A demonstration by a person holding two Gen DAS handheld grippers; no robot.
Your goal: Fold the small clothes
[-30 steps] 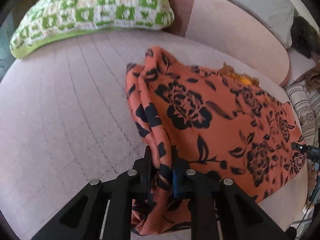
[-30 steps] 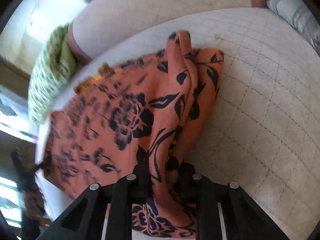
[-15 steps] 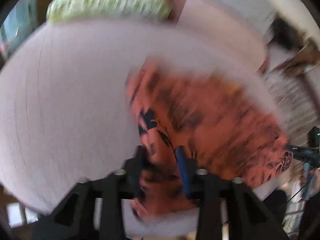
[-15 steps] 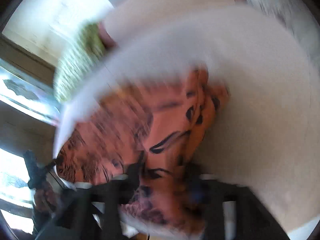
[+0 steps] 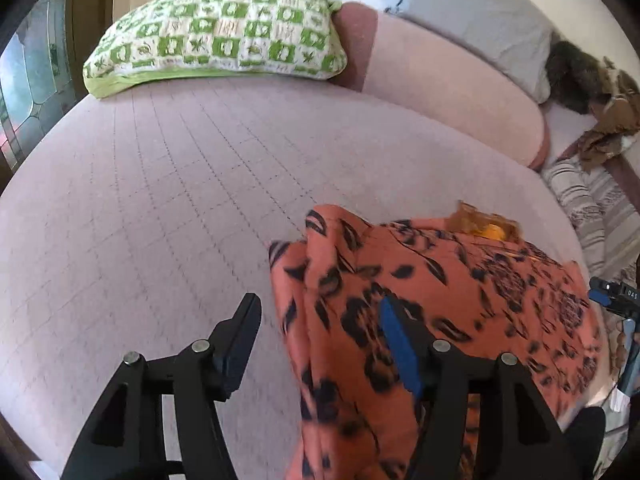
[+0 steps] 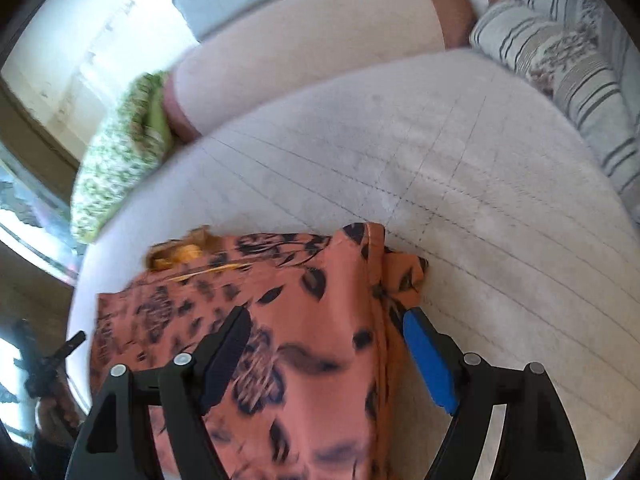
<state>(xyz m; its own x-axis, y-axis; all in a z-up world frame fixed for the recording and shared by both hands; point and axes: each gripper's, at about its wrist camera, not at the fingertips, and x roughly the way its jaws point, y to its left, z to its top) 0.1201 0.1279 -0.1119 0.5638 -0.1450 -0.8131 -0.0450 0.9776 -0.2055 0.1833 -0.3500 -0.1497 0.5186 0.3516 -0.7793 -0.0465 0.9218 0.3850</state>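
Left tool (image 5: 318,312), right tool (image 6: 326,320): black angular frames, silver screws, one blue pad each.

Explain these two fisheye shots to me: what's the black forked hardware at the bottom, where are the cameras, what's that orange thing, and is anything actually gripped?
There is no robot arm here. A person holds one handheld two-finger gripper in each hand, and a fisheye camera on each looks forward along its fingers. The black forks are those grippers: the left gripper in the left wrist view, the right gripper in the right wrist view.

Both look down on a quilted pinkish cushion surface. On it lies an orange garment with a dark floral print, partly folded over itself. A green checked pillow and a striped pillow sit at the edges.

Nothing is gripped. Both sets of jaws have just been opening and now stand apart. The cloth lies loosely between them, and the blue pads are not pressing on it.
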